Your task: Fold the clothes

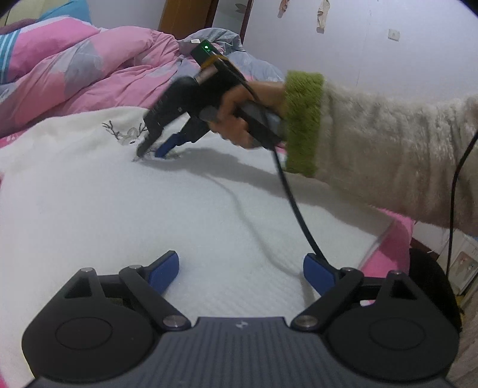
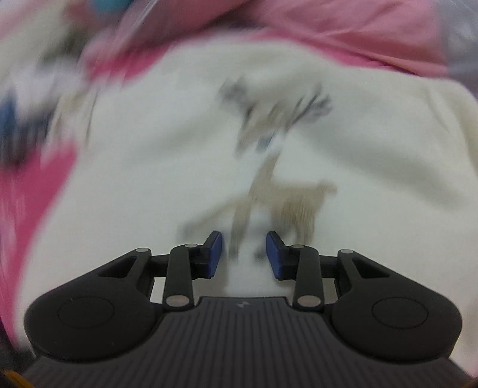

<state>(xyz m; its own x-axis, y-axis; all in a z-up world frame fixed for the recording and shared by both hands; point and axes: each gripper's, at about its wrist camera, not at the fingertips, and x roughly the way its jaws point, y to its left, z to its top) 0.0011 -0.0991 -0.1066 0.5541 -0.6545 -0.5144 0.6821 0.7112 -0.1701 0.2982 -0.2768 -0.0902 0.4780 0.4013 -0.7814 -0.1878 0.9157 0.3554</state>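
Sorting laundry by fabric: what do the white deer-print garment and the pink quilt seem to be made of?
White deer-print garment: looks like a soft knit or fleece, matte, with a fine ribbed texture near the left gripper. Pink quilt: apparently smooth woven cotton over padding, puffy with crisp creases. Neither is certain from looks alone.

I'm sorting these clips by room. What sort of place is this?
Most likely a bedroom at home. A rumpled pink quilt is heaped on a bed, a white garment is spread over the pink sheet, and a wooden door frame stands behind.
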